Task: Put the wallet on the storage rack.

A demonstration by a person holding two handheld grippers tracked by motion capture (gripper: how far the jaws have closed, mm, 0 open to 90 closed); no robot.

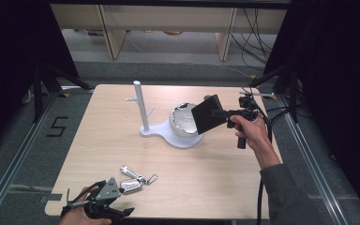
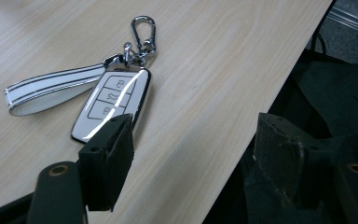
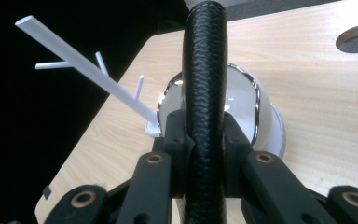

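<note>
Black wallet (image 1: 209, 114) clamped in my right claw (image 1: 226, 114) over the white stand's (image 1: 178, 136) dish, left claw (image 2: 191, 154) gaping empty, key fob (image 2: 112, 105) beside it on the table (image 2: 214, 70).

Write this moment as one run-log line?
left gripper: open, near car key on table | right gripper: shut on black wallet above white stand's dish

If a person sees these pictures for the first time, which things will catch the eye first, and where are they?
The eye goes first to the black wallet, clamped in the right gripper above the shiny bowl of the white stand at the table's middle. Next comes the white car key with its strap and carabiner at the table's near edge, just ahead of the open left gripper.
</note>
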